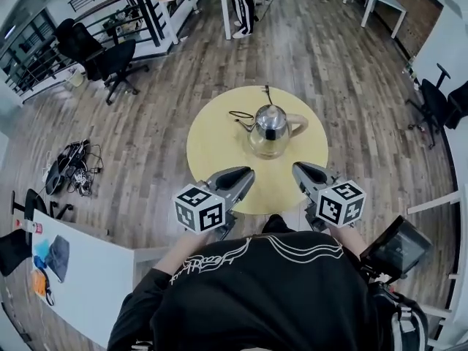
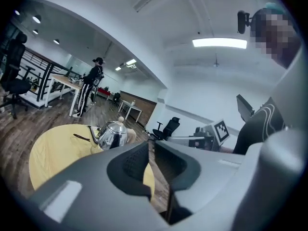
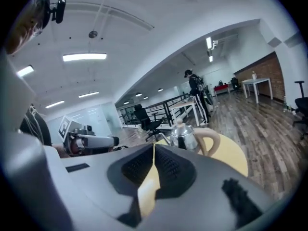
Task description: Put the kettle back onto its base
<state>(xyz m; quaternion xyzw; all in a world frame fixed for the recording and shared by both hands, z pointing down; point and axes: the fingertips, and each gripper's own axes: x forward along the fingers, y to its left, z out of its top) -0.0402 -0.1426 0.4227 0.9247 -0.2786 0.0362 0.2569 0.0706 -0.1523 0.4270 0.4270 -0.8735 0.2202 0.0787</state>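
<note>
A steel-and-glass kettle (image 1: 269, 129) with a beige handle stands upright on the round yellow table (image 1: 212, 148), slightly right of its middle. A black cord (image 1: 241, 115) runs off behind it. I cannot make out a separate base under it. Both grippers hang over the table's near edge, well short of the kettle. The left gripper (image 1: 245, 175) has its jaws a narrow slit apart with nothing between them (image 2: 150, 142). The right gripper (image 1: 298, 170) has its tips together and is empty (image 3: 154, 144). The kettle (image 2: 113, 134) (image 3: 185, 137) shows beyond each pair of jaws.
Wooden floor surrounds the table. Black office chairs (image 1: 110, 57) stand at the far left and one (image 1: 435, 101) at the right. A person (image 1: 243, 2) stands by a far desk. Cables (image 1: 69, 168) lie on the floor at left. A white desk (image 1: 80, 284) is near left.
</note>
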